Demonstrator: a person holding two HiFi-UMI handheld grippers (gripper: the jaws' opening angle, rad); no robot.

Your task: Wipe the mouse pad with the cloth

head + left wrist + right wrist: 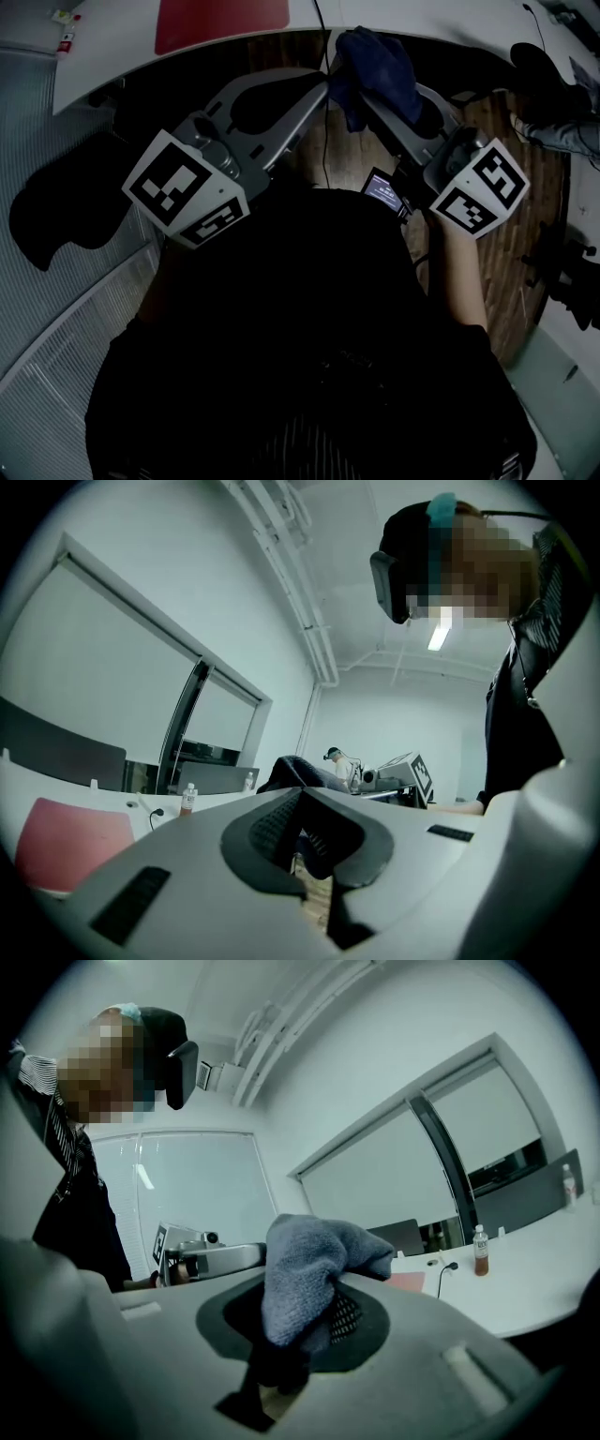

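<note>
White table (pixel 112 47) curves across the top of the head view, and the red mouse pad (pixel 220 21) lies flat on it. Short of the table, the left gripper (pixel 317 89) has its jaws closed together with nothing between them. The right gripper (pixel 364 94) clamps the blue cloth (pixel 380 61), which bunches over its jaw tips.

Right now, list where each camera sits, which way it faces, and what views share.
Head view: on the person's head, looking steeply down at the torso, left gripper, right gripper and cloth.
Left gripper view: on the left gripper, tilted up past its shut jaws at the torso and right gripper.
Right gripper view: on the right gripper, tilted up past the clamped cloth at the torso and left gripper.
Shared: both gripper views show pad and bottle.
</note>
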